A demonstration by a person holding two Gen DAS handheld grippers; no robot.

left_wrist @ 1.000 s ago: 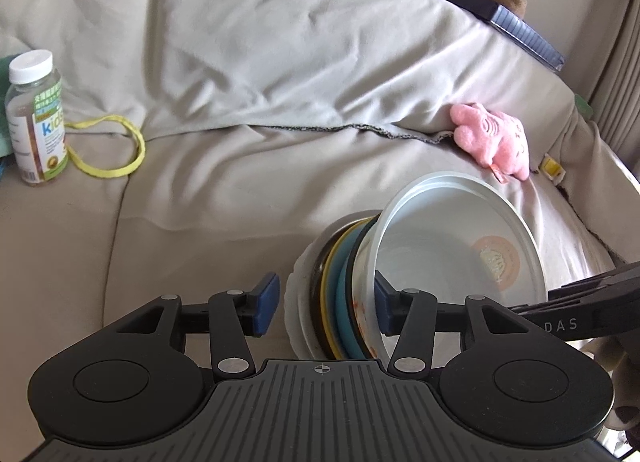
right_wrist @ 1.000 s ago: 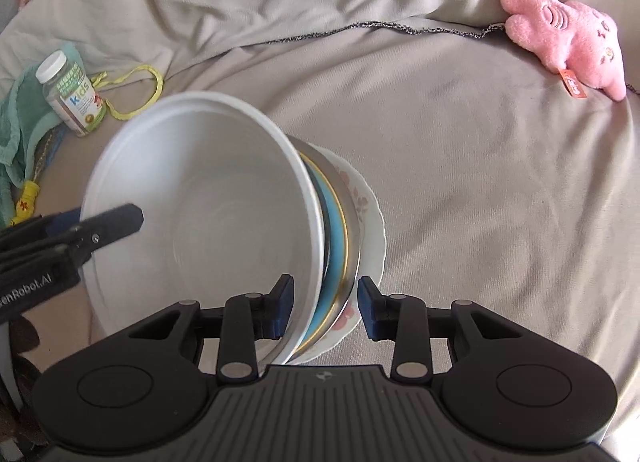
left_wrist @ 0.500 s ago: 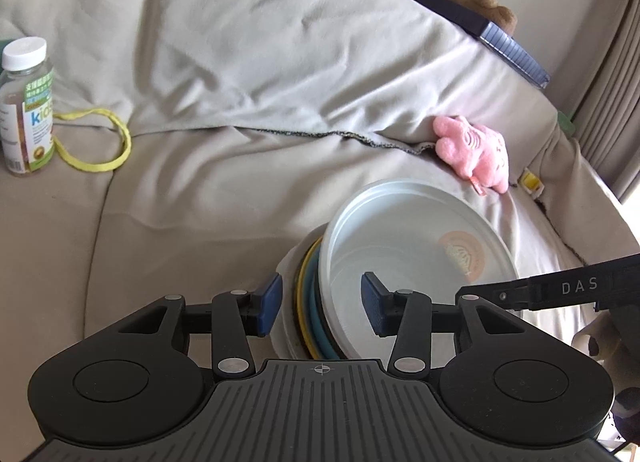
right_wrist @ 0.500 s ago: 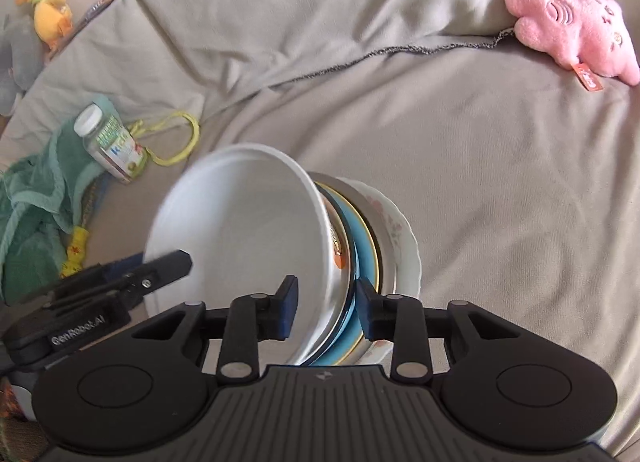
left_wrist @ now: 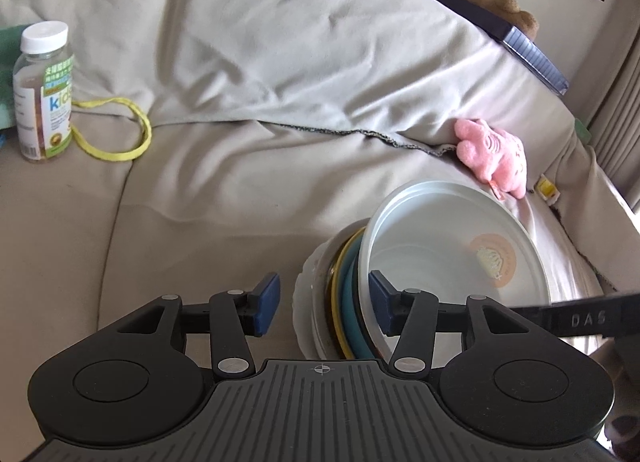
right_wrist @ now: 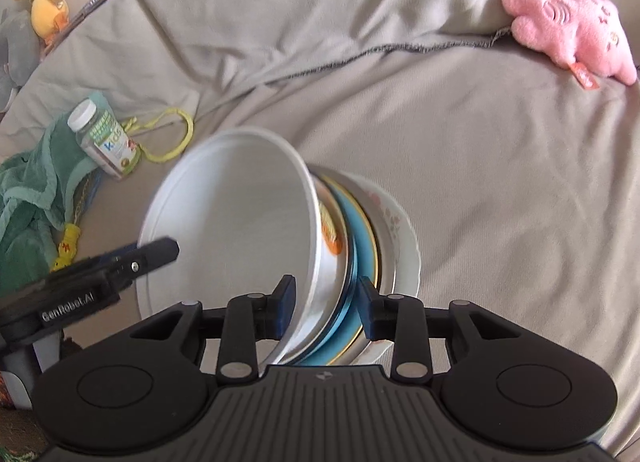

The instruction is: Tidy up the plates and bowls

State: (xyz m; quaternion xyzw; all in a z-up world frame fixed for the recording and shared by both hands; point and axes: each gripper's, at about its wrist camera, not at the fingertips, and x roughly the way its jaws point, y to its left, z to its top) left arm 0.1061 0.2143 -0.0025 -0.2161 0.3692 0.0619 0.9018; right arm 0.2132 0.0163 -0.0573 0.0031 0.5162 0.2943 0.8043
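Observation:
A stack of dishes stands on edge above the grey sofa seat (left_wrist: 224, 198): a big white bowl (left_wrist: 440, 254) (right_wrist: 240, 214), a blue plate with a gold rim (right_wrist: 362, 230) and a white flowered plate (right_wrist: 396, 230). My right gripper (right_wrist: 326, 306) pinches the stack's near rim, one pad inside the white bowl; its jaws are opening slightly while the pads still press. My left gripper (left_wrist: 322, 304) straddles the other side of the stack with its jaws opening. Its left pad stands apart from the flowered plate (left_wrist: 304, 294).
A vitamin bottle (left_wrist: 44, 90) and a yellow loop (left_wrist: 120, 150) lie at the left of the seat, beside a green cloth (right_wrist: 32, 190). A pink plush toy (left_wrist: 496, 154) rests against the back cushion. A dark book (left_wrist: 508, 38) lies on top of the sofa back.
My left jaws narrowed around the stack and then spread wide again. The right gripper kept its hold, and the stack tilted and shifted only a little.

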